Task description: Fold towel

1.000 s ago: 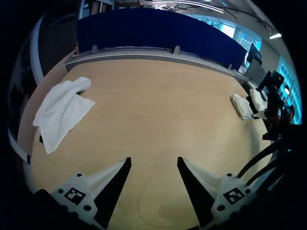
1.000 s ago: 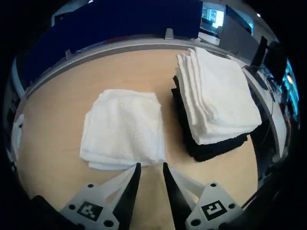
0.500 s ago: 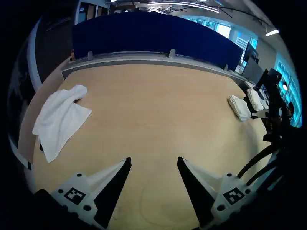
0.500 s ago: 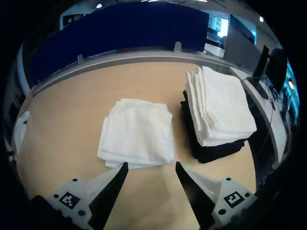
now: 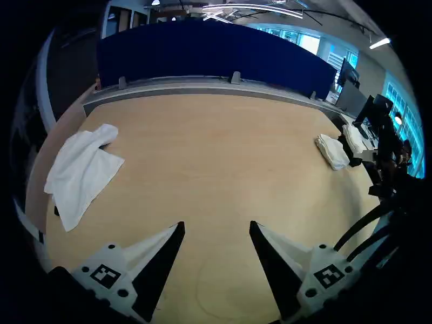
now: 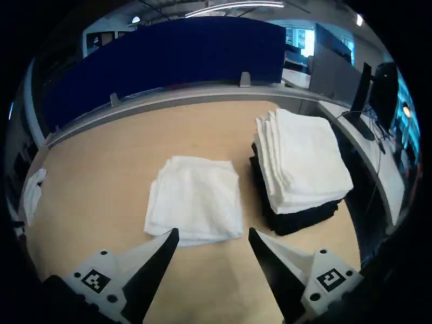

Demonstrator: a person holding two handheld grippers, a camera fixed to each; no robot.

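Note:
A folded white towel [image 6: 195, 200] lies on the wooden table [image 6: 108, 162] just ahead of my right gripper [image 6: 213, 245], which is open and holds nothing. The same folded towel [image 5: 331, 151] sits far off to the right in the left gripper view. An unfolded, crumpled white towel [image 5: 81, 171] lies near the table's left edge, well left of my left gripper [image 5: 216, 237], which is open and empty over bare wood. That loose towel [image 6: 32, 193] also appears at the far left in the right gripper view.
A stack of folded white towels [image 6: 302, 159] on top of black ones [image 6: 302, 218] stands right of the folded towel. A blue partition [image 5: 210, 51] runs along the table's far edge. Monitors [image 6: 380, 89] and cables [image 5: 372, 227] crowd the right side.
My right gripper has opened and drawn back from the folded towel, leaving it lying on the table. My left gripper stayed open and its view shifted slightly.

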